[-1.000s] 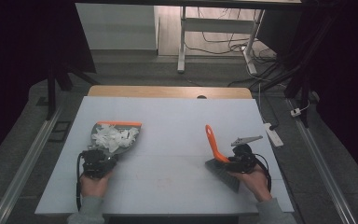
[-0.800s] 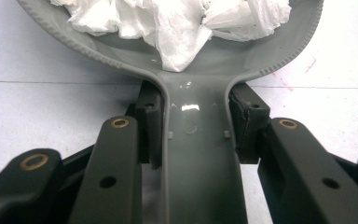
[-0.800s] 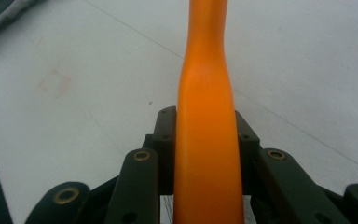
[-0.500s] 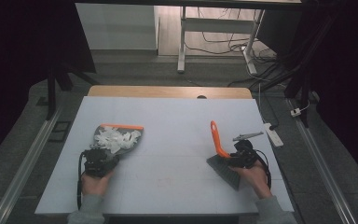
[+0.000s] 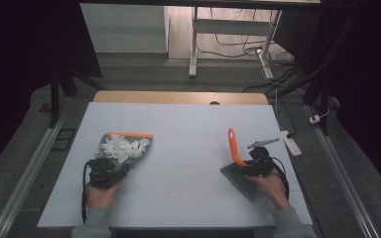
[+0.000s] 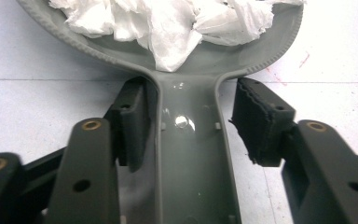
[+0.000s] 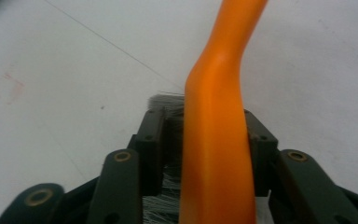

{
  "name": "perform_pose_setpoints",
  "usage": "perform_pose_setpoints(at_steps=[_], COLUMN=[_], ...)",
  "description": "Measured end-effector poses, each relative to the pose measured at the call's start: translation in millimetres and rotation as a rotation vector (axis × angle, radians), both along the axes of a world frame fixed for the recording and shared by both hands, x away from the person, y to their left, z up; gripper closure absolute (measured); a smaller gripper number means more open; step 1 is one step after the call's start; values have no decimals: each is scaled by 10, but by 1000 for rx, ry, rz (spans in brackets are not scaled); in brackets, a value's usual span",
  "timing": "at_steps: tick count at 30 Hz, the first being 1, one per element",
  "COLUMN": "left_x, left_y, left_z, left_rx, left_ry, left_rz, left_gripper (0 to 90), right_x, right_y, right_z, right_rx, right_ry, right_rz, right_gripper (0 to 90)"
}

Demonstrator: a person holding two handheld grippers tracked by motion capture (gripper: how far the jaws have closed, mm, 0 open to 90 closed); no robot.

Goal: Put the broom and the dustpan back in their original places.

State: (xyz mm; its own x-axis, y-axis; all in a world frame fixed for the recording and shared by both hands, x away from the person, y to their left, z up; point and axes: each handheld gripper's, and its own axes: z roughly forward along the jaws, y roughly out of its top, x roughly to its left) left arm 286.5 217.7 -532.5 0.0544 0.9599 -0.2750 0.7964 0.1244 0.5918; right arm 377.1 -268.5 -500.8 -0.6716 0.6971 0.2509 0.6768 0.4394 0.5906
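We find the grey dustpan [image 5: 124,148] lying flat on the white table [image 5: 188,124], left of centre, loaded with crumpled white paper [image 6: 168,21]; an orange strip [image 5: 129,135] lines its far edge. The left gripper [image 5: 104,171] straddles the dustpan handle [image 6: 191,154]: one jaw touches it, the other stands just clear, so the jaws are parted. The right gripper [image 5: 258,161], well apart on the right side, is clamped on an orange-handled brush [image 7: 219,140], its grey bristles [image 5: 240,179] towards the person. Cables [image 5: 238,49] lie on the floor beyond.
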Motion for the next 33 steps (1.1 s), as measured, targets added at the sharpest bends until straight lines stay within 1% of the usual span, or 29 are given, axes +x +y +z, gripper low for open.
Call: perform_pose_setpoints(at_steps=[4, 6, 8, 10, 13, 14, 16, 17, 19, 20, 22, 24, 28, 30, 33], left_x=[-4, -7, -15, -29, -47, -54, -66, -74, -91, -100, -116, -133, -181, -196, -213], left_y=[4, 1, -6, -7, -6, -6, -1, 0, 3, 5, 18, 30, 56, 61, 65], left_z=[6, 7, 13, 26, 49, 57, 70, 77, 92, 99, 112, 123, 161, 181, 199], left_rx=[-5, -5, 7, 17, 27, 26, 26, 32, 32, 32, 30, 27, 25, 26, 25], left_ry=[-3, 0, -4, -15, -27, -28, -34, -35, -42, -49, -57, -63, -82, -90, -99], left_rz=[1, -1, 1, 6, 6, 7, 0, -1, -8, -8, -16, -23, -52, -67, -88], left_gripper=[411, 365, 321, 267, 239, 234, 228, 223, 221, 220, 218, 218, 255, 262, 269], right_x=[10, 18, 22, 24, 30, 30, 24, 18, 10, 8, -1, -14, -73, -118, -175], right_y=[-7, -11, -13, -8, -4, -4, -10, -16, -24, -27, -34, -39, -40, -31, -42], right_z=[-13, -28, -34, -37, -47, -51, -41, -27, -14, -14, -8, 7, 45, 62, 87], right_rx=[-26, -33, -39, -60, -91, -97, -115, -106, -109, -104, -107, -97, -87, -92, -82], right_ry=[-10, -9, -10, -20, -33, -36, -65, -72, -83, -82, -95, -106, -140, -161, -178], right_rz=[-12, -19, -27, -37, -55, -59, -75, -87, -97, -98, -99, -100, -76, -60, -49], right_gripper=[515, 495, 474, 444, 412, 405, 404, 405, 404, 402, 399, 399, 410, 409, 414])
